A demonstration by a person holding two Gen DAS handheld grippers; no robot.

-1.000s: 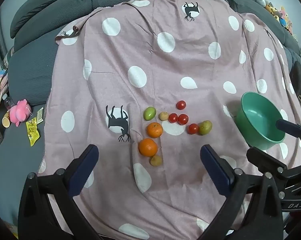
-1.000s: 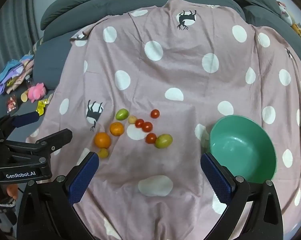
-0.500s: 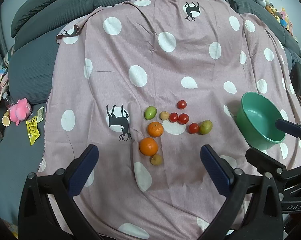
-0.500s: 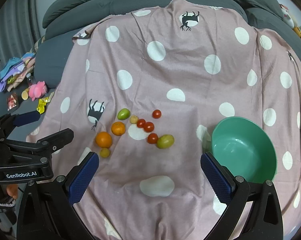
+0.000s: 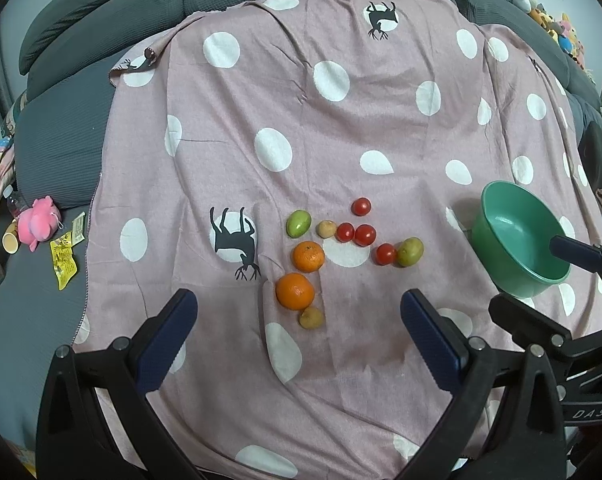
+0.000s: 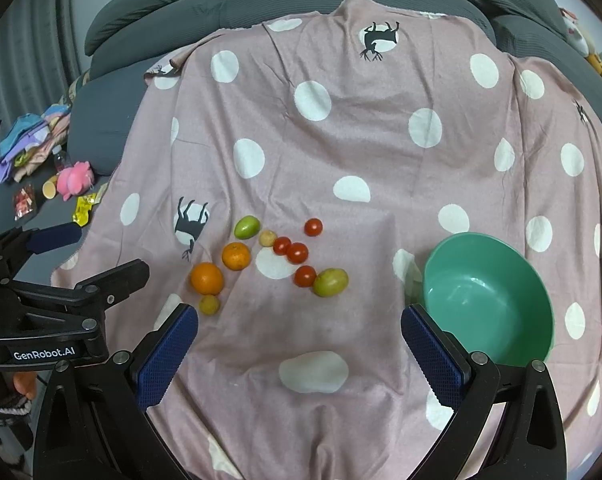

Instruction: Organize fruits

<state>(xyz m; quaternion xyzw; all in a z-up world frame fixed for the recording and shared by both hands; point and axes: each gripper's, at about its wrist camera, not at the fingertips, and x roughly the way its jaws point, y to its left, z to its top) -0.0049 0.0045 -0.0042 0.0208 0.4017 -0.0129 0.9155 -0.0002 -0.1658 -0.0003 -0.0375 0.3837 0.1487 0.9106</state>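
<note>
A cluster of fruit lies on the pink dotted cloth (image 5: 341, 128): two oranges (image 5: 295, 290) (image 5: 308, 256), a green mango (image 5: 298, 223), a second greenish mango (image 5: 410, 251), several red cherry tomatoes (image 5: 365, 235) and two small yellow fruits (image 5: 311, 317). An empty green bowl (image 5: 497, 236) stands to their right, also in the right wrist view (image 6: 541, 308). My left gripper (image 5: 299, 344) is open and empty, just short of the near orange. My right gripper (image 6: 299, 354) is open and empty, short of the fruit (image 6: 207, 278) and beside the bowl.
The cloth covers a grey sofa (image 5: 61, 132). A pink plush toy (image 5: 37, 224), a small cup and snack packets (image 5: 65, 258) lie on the seat at the left. Folded clothes (image 6: 25, 136) are piled further left.
Both views have shifted very slightly; the fruit and bowl have not moved. Both grippers stay open.
</note>
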